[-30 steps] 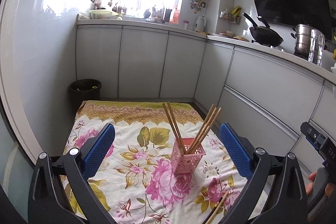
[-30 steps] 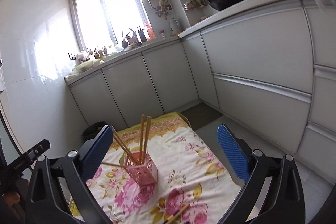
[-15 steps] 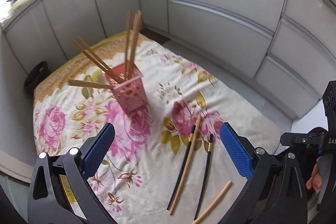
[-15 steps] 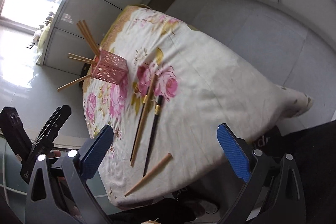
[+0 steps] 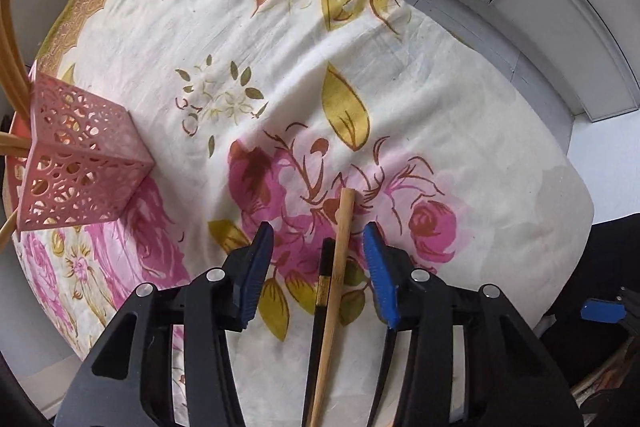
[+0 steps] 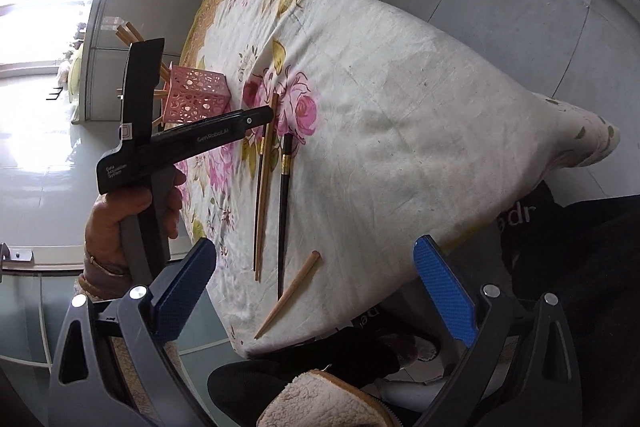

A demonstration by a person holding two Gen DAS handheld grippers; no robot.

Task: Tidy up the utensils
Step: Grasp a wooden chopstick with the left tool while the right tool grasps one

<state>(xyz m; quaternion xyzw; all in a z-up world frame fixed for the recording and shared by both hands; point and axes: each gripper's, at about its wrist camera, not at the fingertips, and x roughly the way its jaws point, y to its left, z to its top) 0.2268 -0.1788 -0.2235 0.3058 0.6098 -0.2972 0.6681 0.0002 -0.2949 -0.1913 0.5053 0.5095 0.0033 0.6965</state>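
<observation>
Straddling wooden chopstick [image 5: 334, 291], left gripper [image 5: 318, 267] jaws half-open, marked "GenRobot.AI"; right gripper [image 6: 316, 291] jaws wide, empty

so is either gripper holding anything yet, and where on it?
Nothing held. Left gripper is open, straddling the upper ends of a wooden chopstick and black chopstick; right gripper is open and empty.

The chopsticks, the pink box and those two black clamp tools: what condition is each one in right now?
Left gripper: jaws open, astride two chopsticks.
Right gripper: jaws open wide, holding nothing.
Long wooden chopstick: lying flat on the cloth.
Black chopstick: lying flat.
Second black chopstick: lying against the wooden one.
Short wooden chopstick: lying near the table edge.
Pink holder: upright, several chopsticks in it.
Floral cloth: spread, wrinkled.
</observation>
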